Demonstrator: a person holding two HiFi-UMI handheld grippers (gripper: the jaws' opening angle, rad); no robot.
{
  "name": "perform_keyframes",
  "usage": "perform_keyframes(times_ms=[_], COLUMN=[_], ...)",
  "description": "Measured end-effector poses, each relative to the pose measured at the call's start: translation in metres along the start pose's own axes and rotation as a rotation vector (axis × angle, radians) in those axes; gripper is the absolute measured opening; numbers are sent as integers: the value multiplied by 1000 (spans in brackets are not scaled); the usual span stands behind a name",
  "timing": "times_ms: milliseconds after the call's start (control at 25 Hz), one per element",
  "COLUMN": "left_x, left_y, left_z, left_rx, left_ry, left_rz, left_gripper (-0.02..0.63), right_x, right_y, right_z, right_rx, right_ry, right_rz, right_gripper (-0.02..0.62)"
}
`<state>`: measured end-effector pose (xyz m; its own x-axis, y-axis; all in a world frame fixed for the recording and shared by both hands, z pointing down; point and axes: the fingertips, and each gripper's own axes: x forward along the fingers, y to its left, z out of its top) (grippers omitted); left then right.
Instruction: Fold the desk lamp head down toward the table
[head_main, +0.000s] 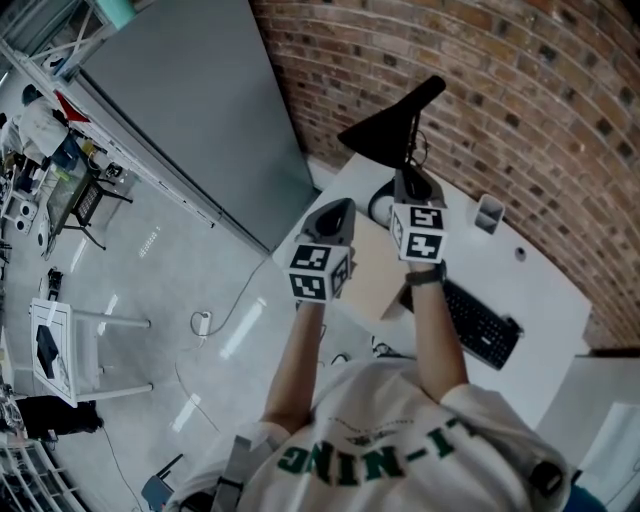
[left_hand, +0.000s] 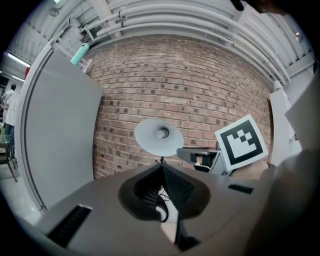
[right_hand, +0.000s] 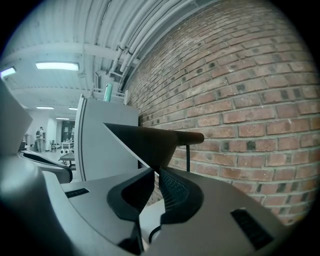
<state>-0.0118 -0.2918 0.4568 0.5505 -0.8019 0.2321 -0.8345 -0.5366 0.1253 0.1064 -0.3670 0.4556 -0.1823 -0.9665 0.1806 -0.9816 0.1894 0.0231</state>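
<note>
The desk lamp has a black cone head (head_main: 395, 122) on a thin stem over a round base (head_main: 381, 208) at the desk's far corner. In the left gripper view its pale open mouth (left_hand: 159, 136) faces me; in the right gripper view the head (right_hand: 145, 144) shows side-on. My right gripper (head_main: 408, 178) (right_hand: 154, 171) is just under the head, its jaws shut on the shade's lower rim. It also shows in the left gripper view (left_hand: 196, 156). My left gripper (head_main: 338, 208) (left_hand: 162, 166) hangs to the left, short of the lamp, shut on nothing.
A white desk (head_main: 545, 285) stands against a brick wall (head_main: 520, 80). It carries a black keyboard (head_main: 482, 322), a small cup (head_main: 488, 213) and a beige sheet (head_main: 372, 275). A grey partition panel (head_main: 190, 100) stands to the left, with open floor below it.
</note>
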Motion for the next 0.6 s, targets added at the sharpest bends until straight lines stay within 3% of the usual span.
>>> perform_keyframes(times_ms=[600], left_x=[4], left_y=[12], left_z=[-13], left_rx=[-16], left_ry=[22], left_rz=[12], left_gripper=[-2], right_x=[7], right_y=[-1], right_z=[-23], right_rx=[3], right_ry=[38], right_rz=[-24], right_gripper=[31])
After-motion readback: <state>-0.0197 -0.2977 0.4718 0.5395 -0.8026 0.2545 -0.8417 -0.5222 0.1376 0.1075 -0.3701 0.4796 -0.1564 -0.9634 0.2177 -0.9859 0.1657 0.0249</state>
